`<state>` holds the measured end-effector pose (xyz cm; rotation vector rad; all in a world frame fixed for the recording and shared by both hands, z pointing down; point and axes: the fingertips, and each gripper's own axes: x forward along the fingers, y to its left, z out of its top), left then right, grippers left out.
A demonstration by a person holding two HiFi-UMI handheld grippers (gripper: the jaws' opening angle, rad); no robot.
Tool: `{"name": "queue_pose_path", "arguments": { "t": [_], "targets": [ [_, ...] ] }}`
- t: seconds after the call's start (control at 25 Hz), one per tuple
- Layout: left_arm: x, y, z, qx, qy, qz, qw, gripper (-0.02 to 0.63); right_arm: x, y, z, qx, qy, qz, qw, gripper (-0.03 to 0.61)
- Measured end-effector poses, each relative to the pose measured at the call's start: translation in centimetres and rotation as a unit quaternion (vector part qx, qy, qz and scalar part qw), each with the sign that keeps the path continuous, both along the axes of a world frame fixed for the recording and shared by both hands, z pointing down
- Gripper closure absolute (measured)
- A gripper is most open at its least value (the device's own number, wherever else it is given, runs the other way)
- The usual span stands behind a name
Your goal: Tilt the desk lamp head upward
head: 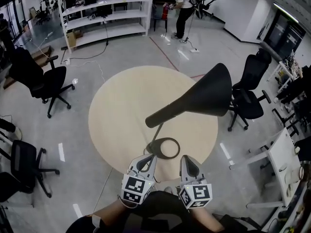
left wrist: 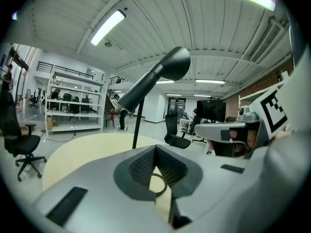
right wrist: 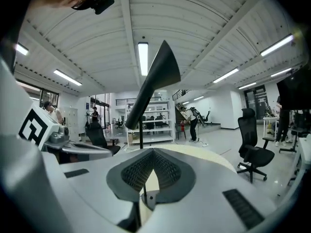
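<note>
1 black lamp head (head: pixel 203 95), seemingly tilted upward.

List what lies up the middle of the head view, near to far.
left gripper and right gripper side by side → lamp base → lamp head → white shelving

A round, pale wood table (head: pixel 121 110) stands on the grey floor (head: pixel 77 130); the desk lamp (head: pixel 197 97) rests on it by its black ring base (head: pixel 152 148); the base sits near the table's near edge.
</note>
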<state>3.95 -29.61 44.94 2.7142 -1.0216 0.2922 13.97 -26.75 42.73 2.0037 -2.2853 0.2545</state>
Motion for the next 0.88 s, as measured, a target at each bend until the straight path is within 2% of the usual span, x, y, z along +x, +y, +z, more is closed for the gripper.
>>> {"name": "queue_pose_path", "arguments": {
  "t": [0.32, 0.44, 0.68, 0.88],
  "targets": [
    [-3.1, 2.0, 5.8, -0.051, 0.003, 0.035, 0.9981, 0.569, -5.1, 1.5, 5.7, -0.074, 0.018, 0.02, 0.997, 0.563],
    [-4.6, 2.1, 5.4, -0.038, 0.005, 0.037, 0.9986, 0.569, -5.9, 2.3, 5.8, -0.078, 0.022, 0.029, 0.996, 0.563],
    [-6.5, 3.5, 4.0, -0.016, 0.006, 0.007, 0.9998, 0.569, -6.7, 3.6, 5.1, -0.065, 0.02, 0.021, 0.997, 0.563],
    [-5.5, 8.1, 4.0, -0.008, 0.006, -0.015, 0.9998, 0.569, -5.6, 8.0, 5.2, -0.054, 0.023, 0.017, 0.998, 0.563]
  ]
}}
